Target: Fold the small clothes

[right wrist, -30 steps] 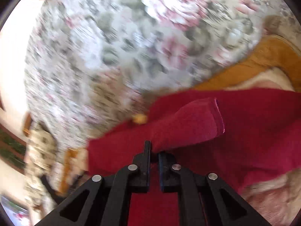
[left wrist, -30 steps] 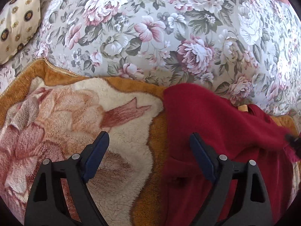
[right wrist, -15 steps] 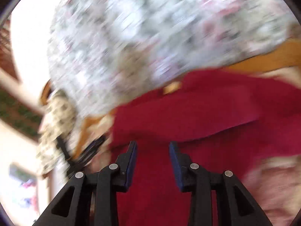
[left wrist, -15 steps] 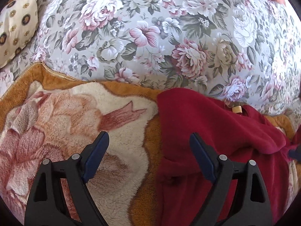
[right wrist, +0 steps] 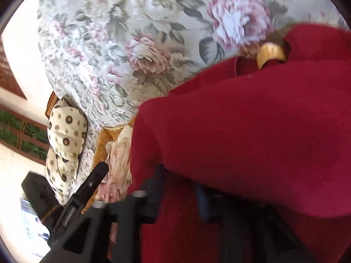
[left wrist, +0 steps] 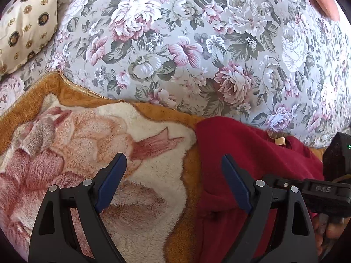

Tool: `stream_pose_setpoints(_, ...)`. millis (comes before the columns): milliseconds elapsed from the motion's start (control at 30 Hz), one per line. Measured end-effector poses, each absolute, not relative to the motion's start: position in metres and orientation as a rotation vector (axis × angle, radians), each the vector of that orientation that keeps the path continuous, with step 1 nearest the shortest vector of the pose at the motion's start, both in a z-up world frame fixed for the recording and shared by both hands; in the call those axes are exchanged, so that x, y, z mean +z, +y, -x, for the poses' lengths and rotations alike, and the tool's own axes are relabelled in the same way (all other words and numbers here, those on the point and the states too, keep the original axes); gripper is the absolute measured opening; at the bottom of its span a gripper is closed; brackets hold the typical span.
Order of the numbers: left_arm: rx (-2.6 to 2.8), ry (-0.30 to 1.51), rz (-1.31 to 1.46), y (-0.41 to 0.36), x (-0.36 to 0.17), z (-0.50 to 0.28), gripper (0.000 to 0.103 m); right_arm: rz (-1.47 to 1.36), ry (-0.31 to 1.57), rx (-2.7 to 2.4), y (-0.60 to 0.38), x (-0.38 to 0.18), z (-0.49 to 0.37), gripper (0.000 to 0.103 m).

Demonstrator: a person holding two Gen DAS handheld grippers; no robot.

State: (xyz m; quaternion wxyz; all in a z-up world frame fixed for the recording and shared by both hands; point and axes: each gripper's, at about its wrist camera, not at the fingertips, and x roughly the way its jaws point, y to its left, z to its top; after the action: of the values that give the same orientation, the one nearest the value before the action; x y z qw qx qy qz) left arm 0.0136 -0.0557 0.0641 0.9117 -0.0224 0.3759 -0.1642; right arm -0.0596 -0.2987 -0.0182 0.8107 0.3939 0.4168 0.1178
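Observation:
A dark red garment lies on a fleece blanket on a floral sofa. A tan neck label shows at its far edge. My left gripper is open and empty, its right finger over the garment's left edge and its left finger over the blanket. In the right wrist view the red garment fills the frame and a fold of it drapes over my right gripper, whose fingers stand apart with cloth hiding their tips. The right gripper's body shows at the left view's right edge.
The floral sofa back rises behind the blanket. A cream patterned cushion sits at the far left, also in the right wrist view. The left gripper shows at the right view's lower left.
My right gripper opened, let go of the red sleeve and swung left close over the garment, now beside my left gripper. The left gripper stayed open and barely moved.

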Motion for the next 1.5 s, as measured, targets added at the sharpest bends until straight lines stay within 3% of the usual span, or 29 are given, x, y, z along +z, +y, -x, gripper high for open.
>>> stream_pose_setpoints(367,-0.389,0.779,-0.025,-0.076,0.061,-0.004,0.088,-0.651,0.941,0.256,-0.292,0.013,0.129,0.006)
stream_pose_setpoints(433,-0.401,0.768,-0.019,-0.077,0.062,-0.002,0.088,-0.578,0.845,0.128,-0.320,0.035,0.157,0.014)
stream_pose_setpoints(467,-0.407,0.764,-0.015,-0.078,0.063,-0.001,0.088,-0.555,0.797,0.042,-0.337,0.046,0.170,0.029)
stream_pose_setpoints(533,-0.412,0.773,-0.015,-0.081,0.060,-0.001,0.088,-0.501,0.703,-0.147,-0.370,0.062,0.190,0.045)
stream_pose_setpoints(700,-0.417,0.803,-0.045,-0.089,0.050,-0.002,0.088,-0.414,0.804,-0.453,-0.429,0.044,0.171,0.045)
stream_pose_setpoints(733,-0.420,0.803,-0.051,-0.091,0.049,-0.001,0.088,-0.442,0.844,-0.421,-0.438,0.035,0.163,0.036)
stream_pose_setpoints(767,-0.424,0.803,-0.057,-0.092,0.048,-0.001,0.088,-0.465,0.866,-0.375,-0.440,0.029,0.157,0.009)
stream_pose_setpoints(800,-0.429,0.803,-0.060,-0.092,0.048,-0.001,0.088,-0.478,0.864,-0.329,-0.439,0.028,0.153,0.004)
stream_pose_setpoints(967,-0.457,0.836,-0.087,-0.099,0.039,-0.003,0.088,-0.296,0.843,-0.399,-0.432,0.052,0.144,0.003)
stream_pose_setpoints(1133,-0.466,0.859,-0.090,-0.099,0.035,-0.004,0.088,-0.371,0.969,-0.401,-0.462,0.016,0.139,0.003)
stream_pose_setpoints(1233,-0.469,0.853,-0.084,-0.098,0.038,-0.002,0.088,-0.425,0.859,-0.417,-0.465,0.041,0.181,0.008)
stream_pose_setpoints(1367,-0.478,0.819,-0.076,-0.096,0.048,0.005,0.088,-0.338,0.750,-0.598,-0.479,0.082,0.239,0.035)
stream_pose_setpoints(1500,-0.471,0.799,-0.066,-0.094,0.051,0.007,0.088,-0.281,0.680,-0.775,-0.513,0.113,0.274,0.038)
